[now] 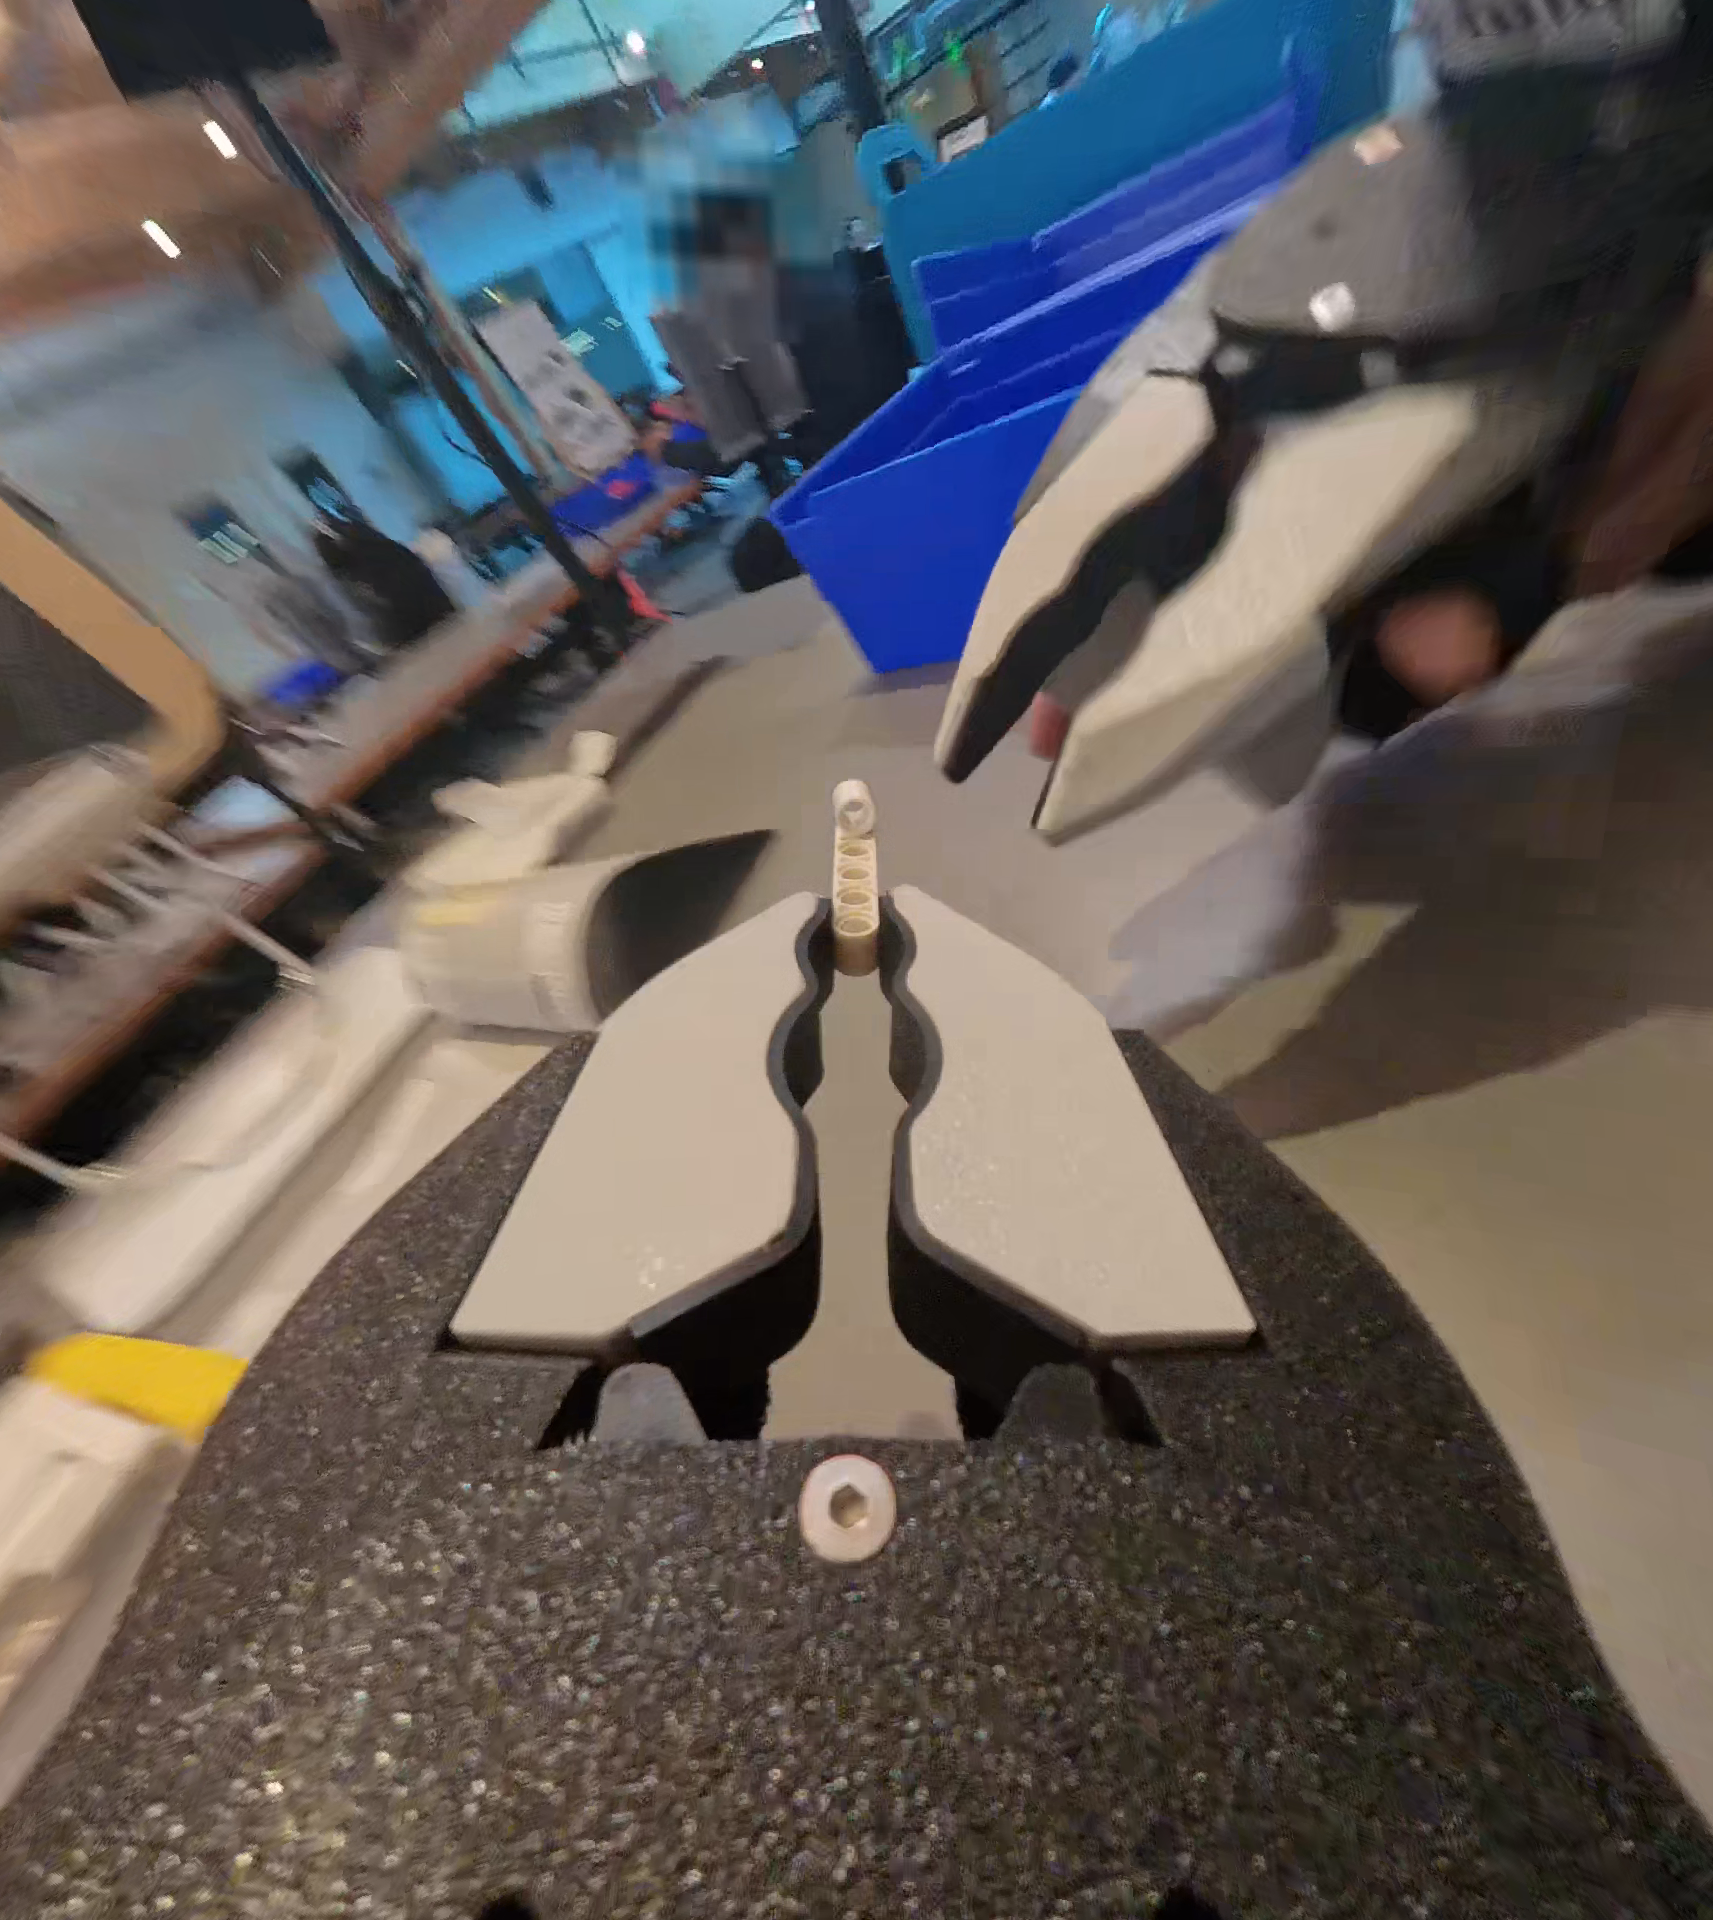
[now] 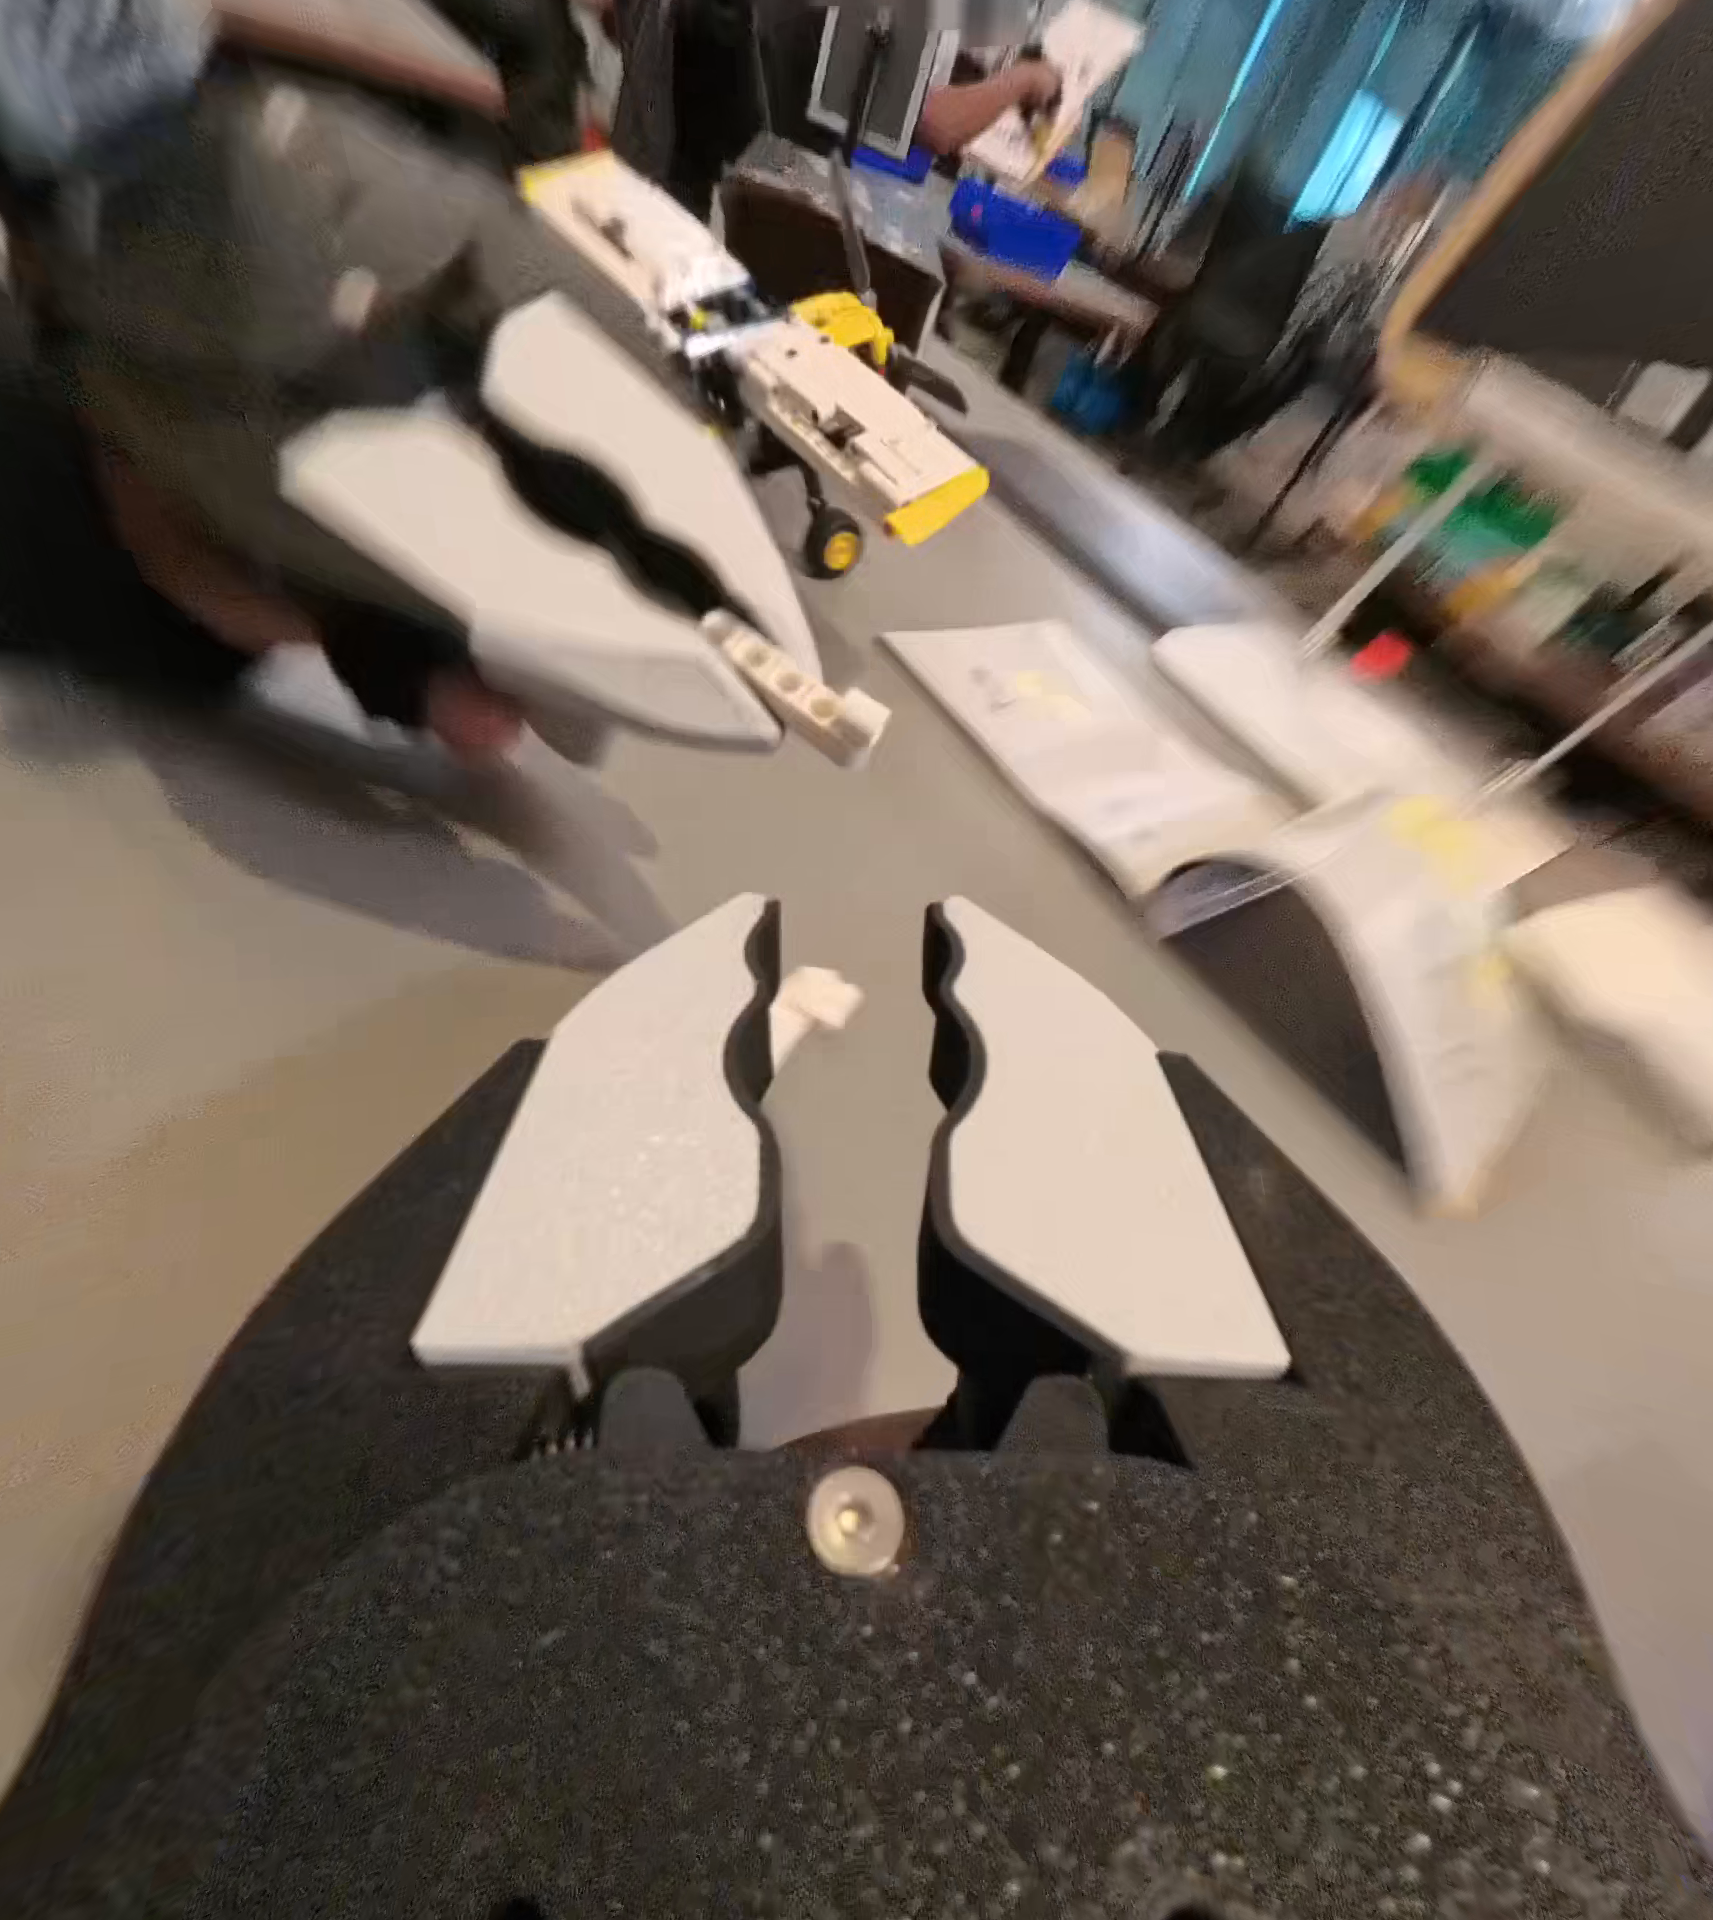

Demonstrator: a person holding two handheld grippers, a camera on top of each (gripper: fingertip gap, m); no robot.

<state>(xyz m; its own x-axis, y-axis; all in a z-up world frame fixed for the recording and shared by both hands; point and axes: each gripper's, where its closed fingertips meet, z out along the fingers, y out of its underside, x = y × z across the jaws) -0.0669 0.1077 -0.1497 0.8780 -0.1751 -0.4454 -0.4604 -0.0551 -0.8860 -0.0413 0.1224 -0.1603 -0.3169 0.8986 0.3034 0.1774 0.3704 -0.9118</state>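
Note:
My left gripper (image 1: 857, 909) is shut on a pale perforated beam (image 1: 854, 883) that sticks out forward past the fingertips, with a small white ring connector (image 1: 854, 805) on its far end. The right wrist view shows the same gripper (image 2: 790, 707) with the beam (image 2: 800, 691) clamped at its tips, above the grey table (image 2: 208, 1039). My right gripper (image 2: 852, 914) is open. A small white piece (image 2: 816, 1003) lies between its fingers, close to the left finger (image 2: 644, 1091) and well apart from the right one. In the left wrist view the right gripper (image 1: 1003, 790) hovers open just right of the beam's tip.
A white and yellow toy plane model (image 2: 831, 405) stands at the back of the table. An open instruction booklet (image 2: 1091, 748) and clear bags of parts (image 2: 1454, 935) lie to the right. Blue bins (image 1: 935, 520) stand behind. White bags (image 1: 519, 935) lie left. The grippers are tip to tip, or close to it.

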